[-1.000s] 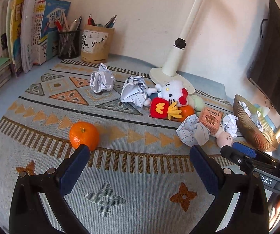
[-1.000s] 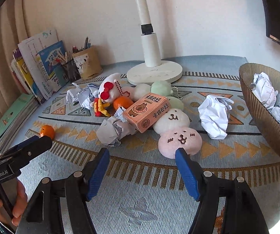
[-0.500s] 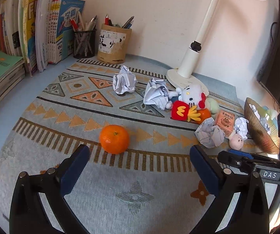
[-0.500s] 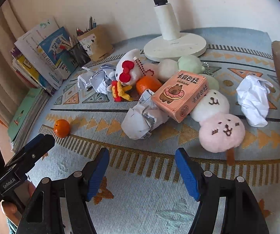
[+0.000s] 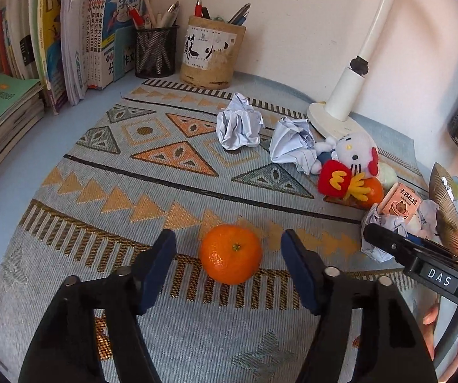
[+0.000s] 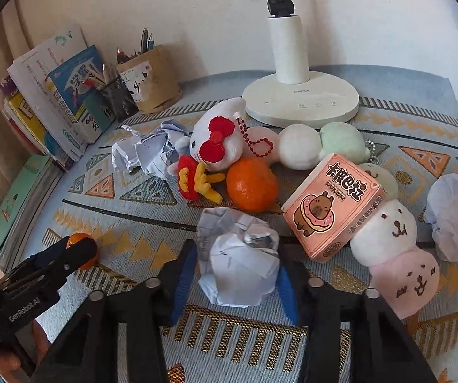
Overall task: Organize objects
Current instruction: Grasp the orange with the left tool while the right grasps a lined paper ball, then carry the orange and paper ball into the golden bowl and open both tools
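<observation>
Currently on the patterned mat, item by item.

Left gripper: my jaws have just been closing and now stand at a middling gap. The orange mandarin sits between the blue pads, a gap showing on each side, none pressing. It rests on the mat, round with no long axis, stem dimple tipped toward my camera. Bare mat lies open to its left and behind it.

Right gripper: my jaws have just been closing and are now clamped on the crumpled paper ball, both blue pads against its sides. An irregular lump, no clear long axis.

Crowding beyond the ball: second mandarin, pink card box tilted on one edge, white and pink plush.

Edges: upright books at left, lamp base by the wall.
</observation>
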Motion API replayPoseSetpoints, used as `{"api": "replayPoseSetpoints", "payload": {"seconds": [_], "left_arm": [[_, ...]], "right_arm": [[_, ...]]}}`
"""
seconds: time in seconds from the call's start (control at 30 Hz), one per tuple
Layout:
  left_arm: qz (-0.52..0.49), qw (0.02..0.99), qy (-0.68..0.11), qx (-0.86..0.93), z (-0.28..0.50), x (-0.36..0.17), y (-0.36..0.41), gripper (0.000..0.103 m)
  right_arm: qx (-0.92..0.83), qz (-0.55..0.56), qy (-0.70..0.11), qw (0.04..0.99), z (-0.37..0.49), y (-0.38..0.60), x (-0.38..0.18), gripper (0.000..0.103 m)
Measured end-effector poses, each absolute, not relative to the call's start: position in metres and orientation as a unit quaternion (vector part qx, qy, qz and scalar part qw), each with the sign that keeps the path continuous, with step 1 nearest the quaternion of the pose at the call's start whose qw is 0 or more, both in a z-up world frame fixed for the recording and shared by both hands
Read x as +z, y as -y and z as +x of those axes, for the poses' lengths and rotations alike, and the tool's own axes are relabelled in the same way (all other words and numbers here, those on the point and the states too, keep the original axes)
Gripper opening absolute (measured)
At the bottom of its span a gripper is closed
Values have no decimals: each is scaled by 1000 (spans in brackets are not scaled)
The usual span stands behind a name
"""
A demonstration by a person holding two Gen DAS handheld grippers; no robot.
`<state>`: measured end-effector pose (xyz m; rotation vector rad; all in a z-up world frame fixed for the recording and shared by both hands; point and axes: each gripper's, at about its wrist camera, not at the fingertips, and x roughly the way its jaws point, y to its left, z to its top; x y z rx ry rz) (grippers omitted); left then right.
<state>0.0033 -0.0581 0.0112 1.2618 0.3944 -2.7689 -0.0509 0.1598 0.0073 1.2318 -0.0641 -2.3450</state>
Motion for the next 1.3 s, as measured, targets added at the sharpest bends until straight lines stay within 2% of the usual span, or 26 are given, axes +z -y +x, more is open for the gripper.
{"api": "replayPoseSetpoints", "payload": {"seconds": [0.03, 0.07, 0.2, 0.4, 0.53, 0.7, 0.8, 0.87, 0.93, 1.13, 1.2, 1.23, 1.3], "left_arm": [[417, 40, -127, -899, 2, 9, 58, 38], [408, 40, -126, -904, 4, 12, 57, 35], [383, 25, -109, -917, 18, 20, 49, 35], [354, -80, -110, -925, 42, 39, -4, 35], [353, -133, -84, -922, 44, 43, -56, 35], [365, -137, -56, -919, 38, 30, -89, 35], [366, -128, -50, -921, 38, 29, -89, 35], [375, -129, -56, -916, 35, 26, -86, 35], [380, -131, -59, -914, 34, 24, -85, 35], [379, -138, -46, -914, 36, 24, -89, 35], [379, -137, -50, -914, 36, 23, -87, 35], [379, -137, -51, -914, 36, 23, -86, 35], [379, -137, -50, -914, 36, 23, -87, 35]], "right_arm": [[-858, 448, 22, 248, -48, -160, 9, 33], [-858, 444, 20, 258, -43, -161, 11, 33], [-860, 423, 24, 282, -13, -176, 24, 33], [-873, 420, 40, 246, 21, -245, 37, 33], [-878, 427, 7, 216, 29, -280, 29, 33], [-856, 466, 23, 223, 25, -307, 9, 34], [-850, 465, 40, 244, 31, -314, 7, 42], [-850, 460, 45, 254, 39, -316, 8, 64], [-854, 455, 44, 249, 47, -315, 9, 67], [-878, 443, -12, 179, 51, -291, 7, 67], [-882, 440, -20, 168, 50, -287, 6, 60], [-883, 439, -22, 165, 49, -286, 6, 48], [-886, 434, -23, 160, 49, -288, 7, 45]]}}
